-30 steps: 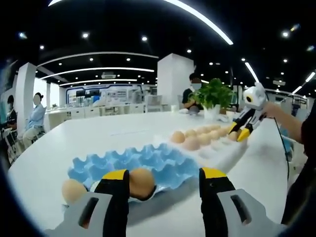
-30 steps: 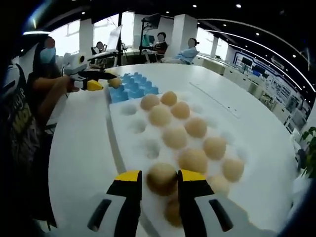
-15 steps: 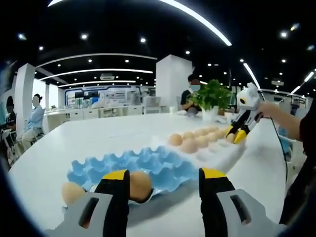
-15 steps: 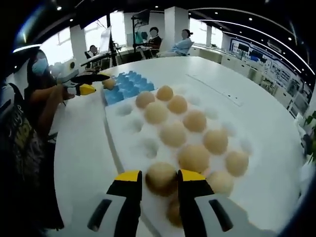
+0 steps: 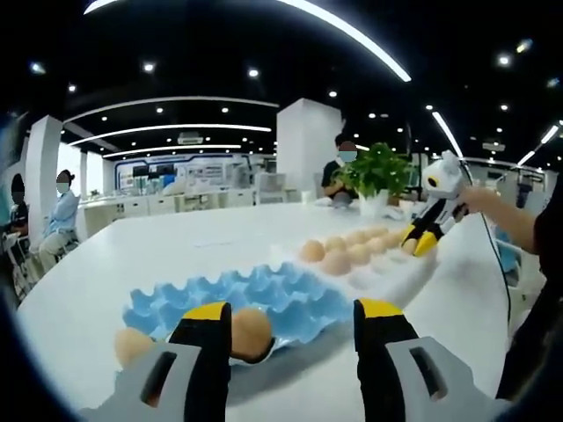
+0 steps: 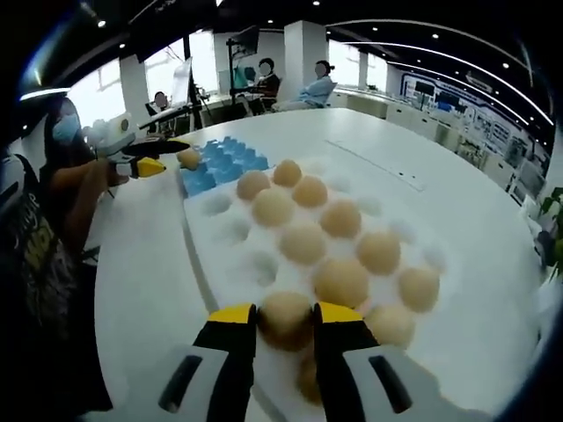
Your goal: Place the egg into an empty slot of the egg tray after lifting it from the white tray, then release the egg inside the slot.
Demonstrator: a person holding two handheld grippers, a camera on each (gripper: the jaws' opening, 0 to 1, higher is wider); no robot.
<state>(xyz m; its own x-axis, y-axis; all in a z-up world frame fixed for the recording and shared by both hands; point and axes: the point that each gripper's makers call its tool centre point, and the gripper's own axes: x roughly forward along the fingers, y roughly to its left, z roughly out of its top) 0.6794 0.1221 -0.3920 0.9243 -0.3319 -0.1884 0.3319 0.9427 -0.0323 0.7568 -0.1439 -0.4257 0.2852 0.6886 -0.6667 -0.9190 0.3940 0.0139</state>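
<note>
Egg (image 6: 286, 316), tan and smooth, sits pinched between the yellow-tipped jaws of the right gripper (image 6: 285, 318), just above the near edge of the white tray (image 6: 209, 264). Ahead of those jaws the tray spreads out, a pale moulded sheet of round hollows, many filled with more matte brown eggs (image 6: 341, 280) and a few left bare. Beyond its far end lies the blue egg tray (image 6: 220, 163), ridged and peaked, butted against the white one. Everything rests on a broad, glossy white table (image 6: 149, 290) in a large open hall with dark ceiling, ring lights and white columns; seated people (image 6: 308, 88) show at the far side. In the left gripper view, the left gripper (image 5: 293, 327) has its black, yellow-capped jaws spread apart with nothing between them; the blue egg tray (image 5: 264, 294) lies just ahead of them, a brown egg (image 5: 251, 331) beside the left jaw and another (image 5: 132, 345) further out. Past the right jaw a potted green plant (image 5: 380, 167) stands at the table's far end.
</note>
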